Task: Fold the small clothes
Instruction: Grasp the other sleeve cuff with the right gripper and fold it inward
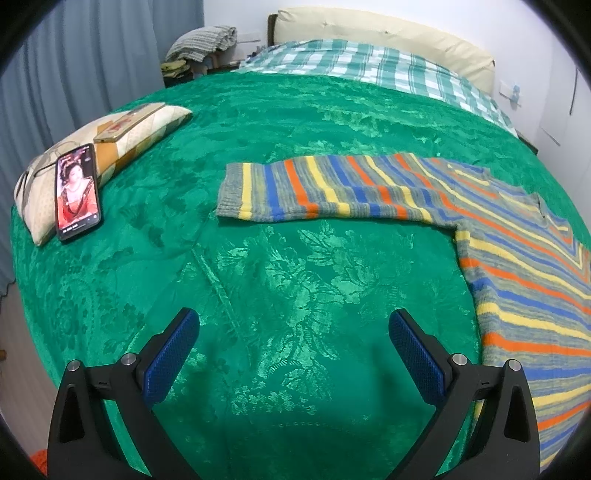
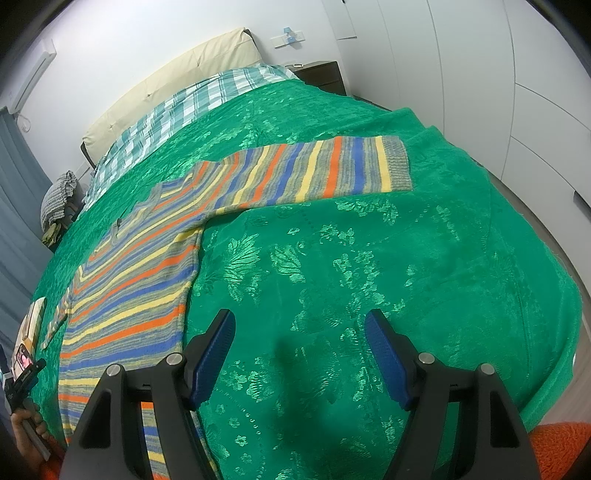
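Observation:
A small striped knit sweater (image 1: 524,280) in grey, blue, orange and yellow lies flat on the green bedspread (image 1: 295,277), both sleeves spread out sideways. In the left wrist view its left sleeve (image 1: 325,188) reaches toward the middle. In the right wrist view the sweater's body (image 2: 129,295) lies at left and the other sleeve (image 2: 325,170) stretches right. My left gripper (image 1: 293,325) is open and empty above bare bedspread, left of the sweater. My right gripper (image 2: 300,325) is open and empty, above bedspread just right of the sweater's hem.
A phone (image 1: 77,192) with a lit screen leans on a patterned cushion (image 1: 103,147) at the bed's left. A checked sheet (image 1: 369,66) and cream headboard (image 1: 384,33) lie at the far end. Curtains hang at left; white wardrobes (image 2: 517,92) stand at right.

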A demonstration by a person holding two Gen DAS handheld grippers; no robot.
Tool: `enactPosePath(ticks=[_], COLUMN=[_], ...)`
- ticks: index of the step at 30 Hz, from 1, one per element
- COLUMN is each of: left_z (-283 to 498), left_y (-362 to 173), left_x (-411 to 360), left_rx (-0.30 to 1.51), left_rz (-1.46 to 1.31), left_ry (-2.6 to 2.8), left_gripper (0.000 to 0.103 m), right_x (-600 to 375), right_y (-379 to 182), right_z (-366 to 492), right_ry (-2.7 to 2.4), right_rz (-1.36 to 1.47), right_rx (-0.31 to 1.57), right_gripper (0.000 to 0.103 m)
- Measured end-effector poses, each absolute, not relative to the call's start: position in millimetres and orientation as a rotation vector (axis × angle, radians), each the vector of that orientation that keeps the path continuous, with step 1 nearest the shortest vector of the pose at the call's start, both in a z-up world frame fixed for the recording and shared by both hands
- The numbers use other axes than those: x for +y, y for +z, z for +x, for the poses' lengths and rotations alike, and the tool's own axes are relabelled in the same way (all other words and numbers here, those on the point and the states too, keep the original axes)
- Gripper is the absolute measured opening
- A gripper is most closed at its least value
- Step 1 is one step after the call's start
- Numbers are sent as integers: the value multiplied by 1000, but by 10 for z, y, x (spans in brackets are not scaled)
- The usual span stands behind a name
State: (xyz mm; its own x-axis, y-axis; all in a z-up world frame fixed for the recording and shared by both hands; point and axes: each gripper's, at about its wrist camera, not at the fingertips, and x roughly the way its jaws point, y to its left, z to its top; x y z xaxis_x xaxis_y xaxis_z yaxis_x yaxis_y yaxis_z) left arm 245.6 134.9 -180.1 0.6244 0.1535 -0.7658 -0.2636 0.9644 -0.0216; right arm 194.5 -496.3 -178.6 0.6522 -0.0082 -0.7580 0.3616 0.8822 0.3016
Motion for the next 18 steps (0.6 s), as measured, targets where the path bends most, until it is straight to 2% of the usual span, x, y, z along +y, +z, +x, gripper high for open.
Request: enactPosePath(ticks=[4, 10, 15, 18], left_z=[2434, 2459, 2458, 2446], left_y=[-1775, -1822, -1846, -1858], left_x=[1403, 1459, 1400, 1358], left_rx=[857, 871, 878, 885], left_rz=[-163, -202, -184, -158], left_ry=[244, 271, 282, 280], left_gripper=[102, 102, 102, 102], right_x=[-5148, -6191, -6693, -6698], right_y=[-1642, -1119, -1511, -1699], right_z=[2025, 2243, 2701, 2912], right_ry=[-128, -239, -209, -219], right_rz=[543, 658, 838, 811], right_rx=[831, 676, 839, 895], right_gripper=[72, 72, 69, 65])
